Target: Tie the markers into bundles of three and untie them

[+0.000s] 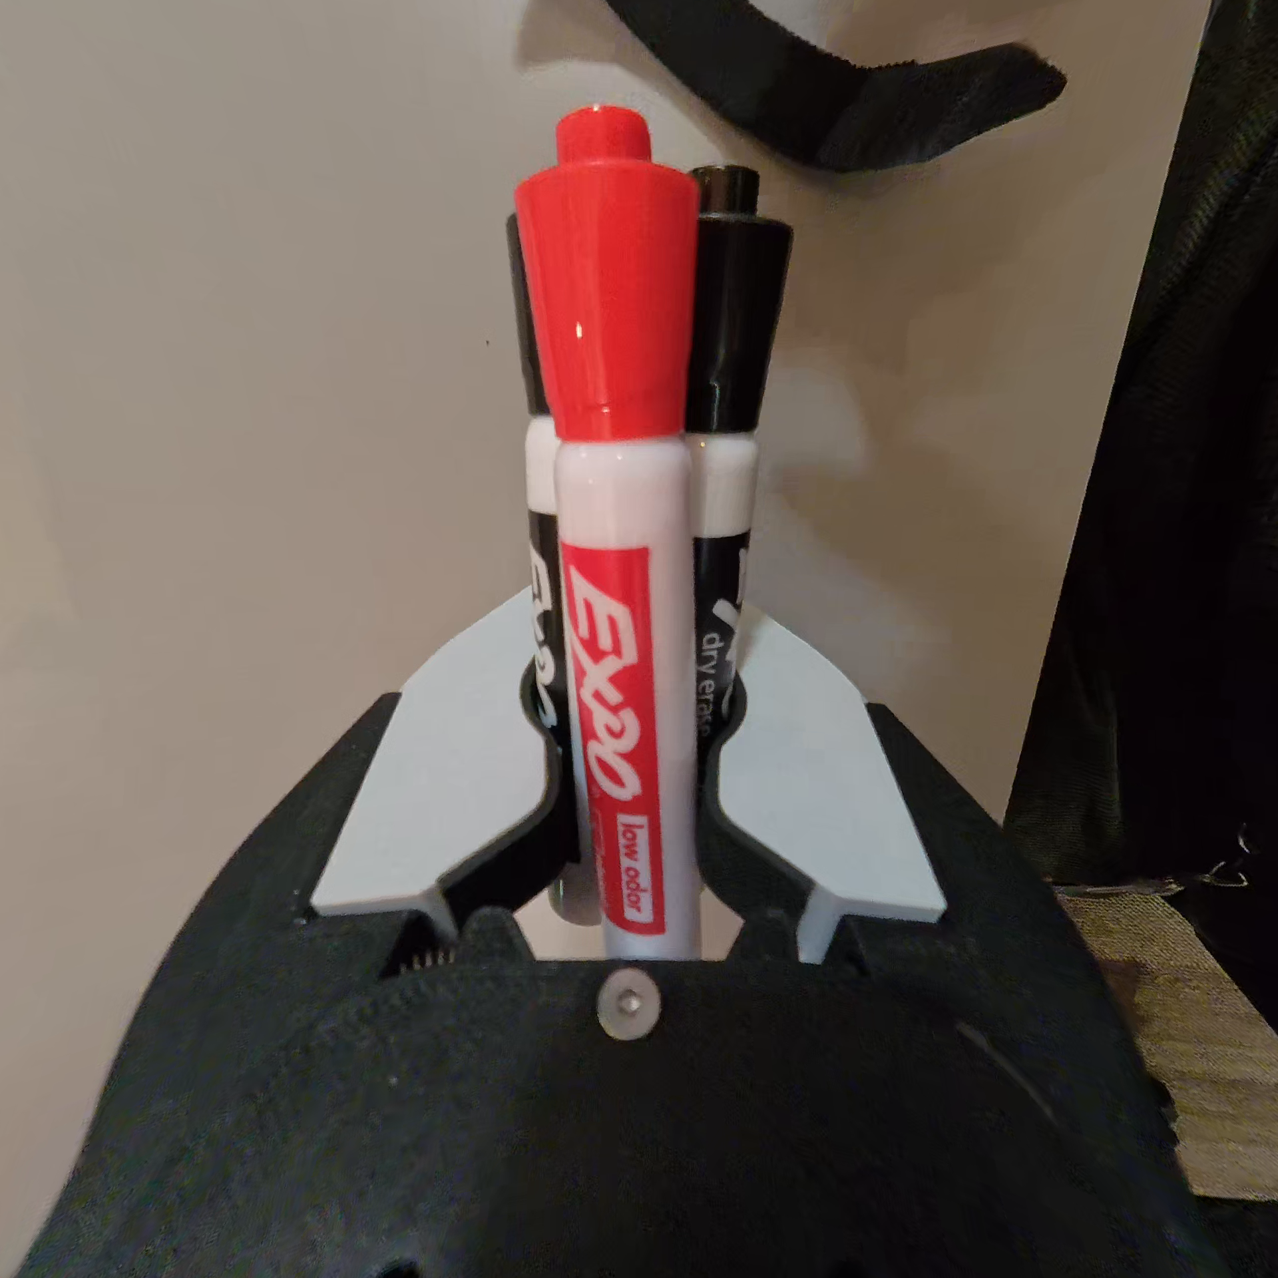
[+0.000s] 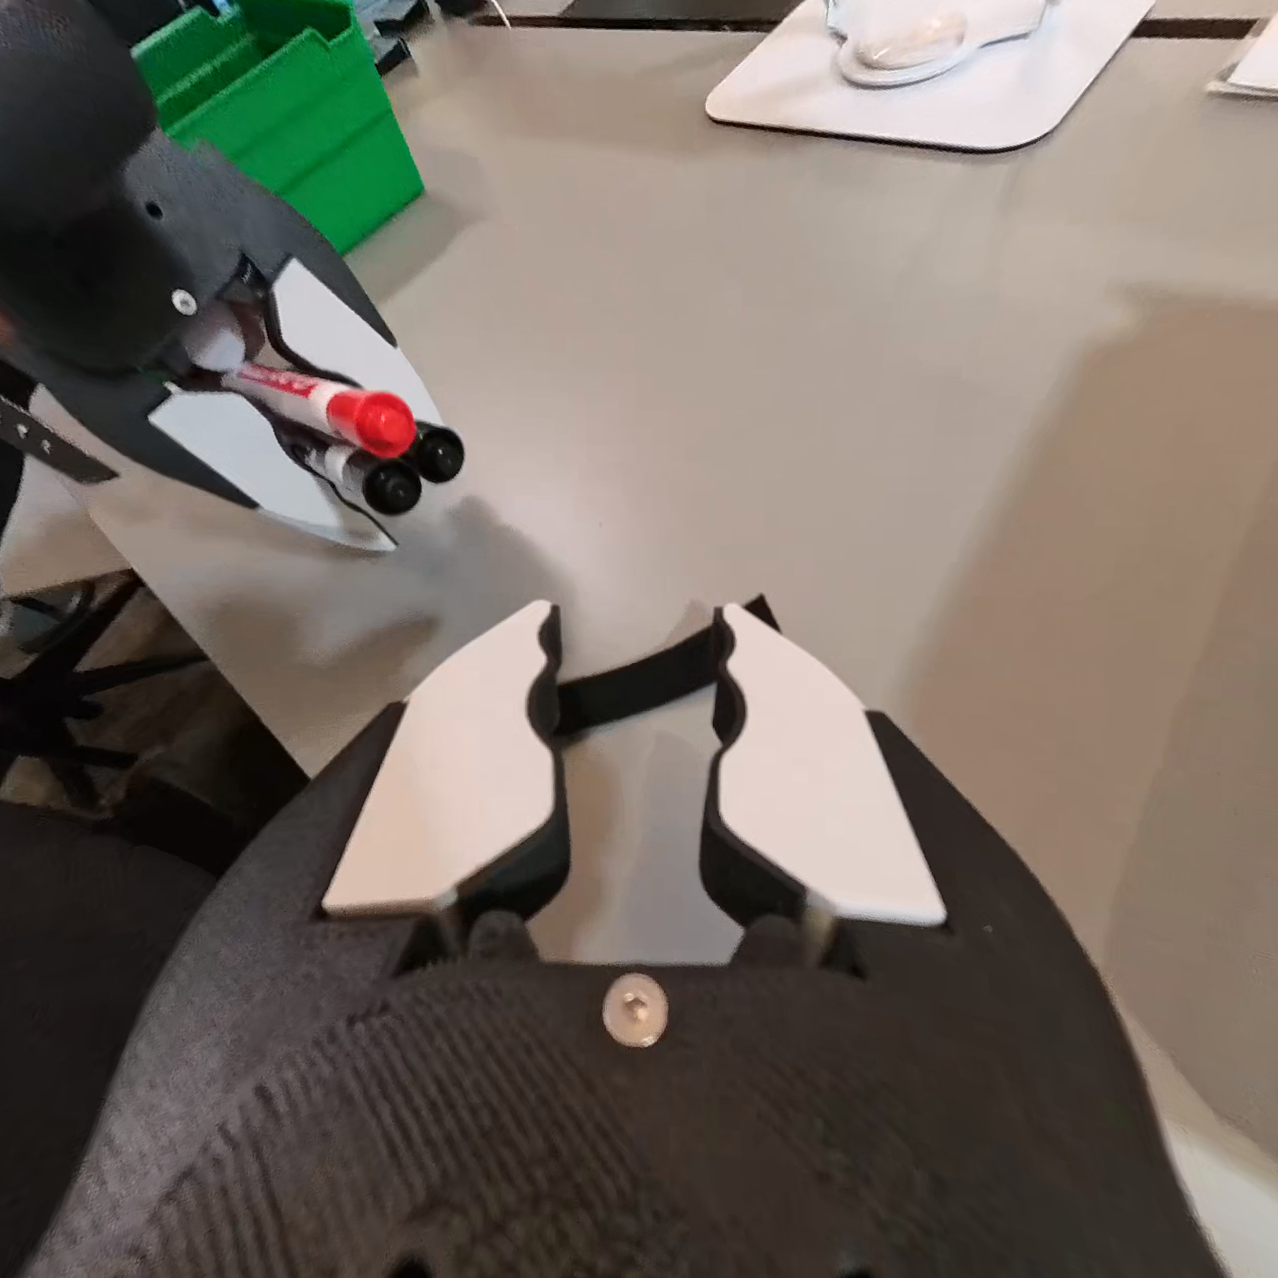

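Note:
My left gripper [image 1: 636, 643] is shut on three dry-erase markers held side by side: a red-capped marker [image 1: 608, 290] in front, a black-capped marker [image 1: 740, 318] on the right and another black-capped one [image 1: 525, 332] behind on the left. Their caps point out past the fingertips. The right wrist view shows this left gripper [image 2: 408, 477] low over the grey table [image 2: 761, 346] with the bundle of markers [image 2: 387, 442]. My right gripper [image 2: 636, 615] is open. A black strap [image 2: 636, 681] runs across the gap between its fingers, under them. The strap's loose end [image 1: 864, 104] shows beyond the marker caps.
A green bin [image 2: 290, 124] stands at the table's far left. A white mouse pad [image 2: 899, 117] with a pale mouse [image 2: 899, 41] lies at the back. A black chair base [image 2: 69, 691] is below the table's left edge. Black mesh fabric [image 1: 1175, 484] hangs at the right. The gap from one gripper's tips to the other's is roughly 15 centimeters.

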